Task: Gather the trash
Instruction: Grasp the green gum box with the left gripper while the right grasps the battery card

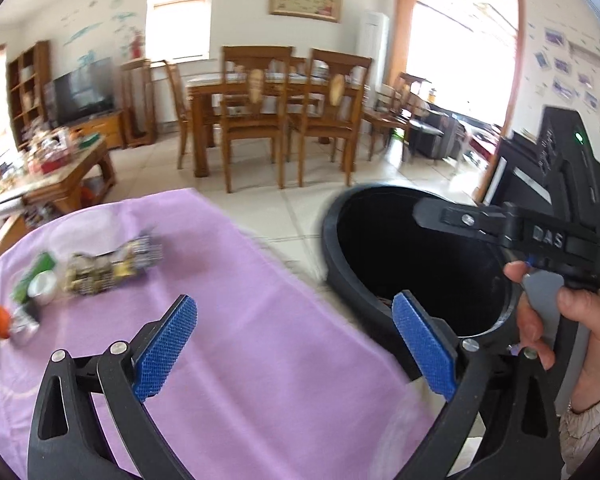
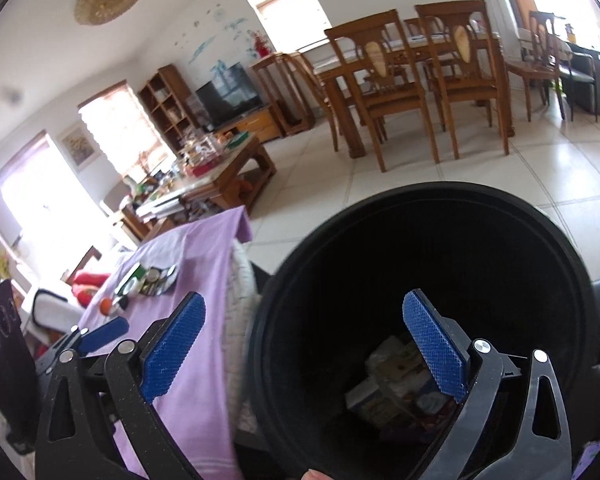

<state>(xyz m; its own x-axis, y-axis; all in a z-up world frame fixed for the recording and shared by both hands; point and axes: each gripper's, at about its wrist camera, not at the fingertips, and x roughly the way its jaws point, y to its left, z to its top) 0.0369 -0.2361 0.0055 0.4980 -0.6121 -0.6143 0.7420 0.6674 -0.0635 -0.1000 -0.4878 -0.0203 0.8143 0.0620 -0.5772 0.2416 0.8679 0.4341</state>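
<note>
A black round trash bin [image 1: 416, 264] stands beside a table under a purple cloth [image 1: 228, 320]. In the right wrist view the bin [image 2: 420, 280] holds crumpled wrappers [image 2: 396, 384] at its bottom. Trash lies on the cloth at the far left: a patterned wrapper [image 1: 112, 264], a green packet [image 1: 36, 272], a silver can [image 1: 44, 288], an orange ball [image 1: 0, 320]. My left gripper [image 1: 296, 344] is open and empty over the cloth near the bin. My right gripper [image 2: 304, 348] is open and empty, one finger over the bin; its body shows in the left wrist view [image 1: 532, 236].
A wooden dining table with chairs [image 1: 276, 112] stands on the tiled floor beyond. A cluttered coffee table [image 1: 56, 168] and a TV [image 1: 84, 88] are at the left. A doorway [image 1: 460, 60] opens at the right.
</note>
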